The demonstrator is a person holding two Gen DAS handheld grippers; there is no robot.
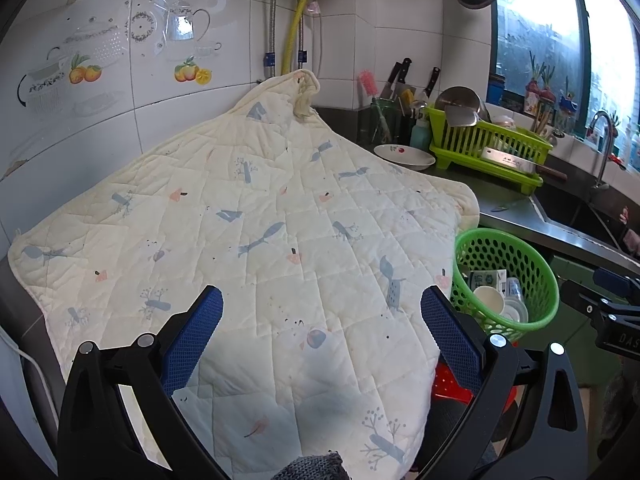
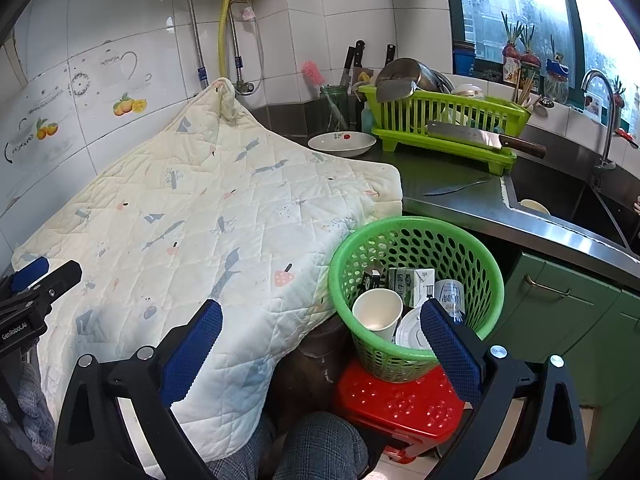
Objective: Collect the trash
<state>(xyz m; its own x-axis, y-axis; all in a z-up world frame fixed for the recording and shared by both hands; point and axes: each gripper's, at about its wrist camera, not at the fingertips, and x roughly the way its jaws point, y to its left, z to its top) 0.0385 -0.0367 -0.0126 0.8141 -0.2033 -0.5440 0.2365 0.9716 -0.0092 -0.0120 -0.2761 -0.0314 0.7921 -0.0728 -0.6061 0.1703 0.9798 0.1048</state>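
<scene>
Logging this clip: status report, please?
Both grippers, left and right, open, empty. Cup, carton in green basket. Quilt bare.

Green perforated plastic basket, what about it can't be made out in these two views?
- Green perforated plastic basket: its bottom, both views, hidden by the trash inside.
- White paper cup: contents, right wrist view, dim.
- Milk carton: print too small.
- Red plastic stool: legs, cut off by the right tool.

A paper cup point(image 2: 378, 314), milk carton point(image 2: 412, 286), plastic lid point(image 2: 410, 332) and crumpled bottle point(image 2: 450, 294) are held in an upright green perforated basket point(image 2: 416, 236).
</scene>
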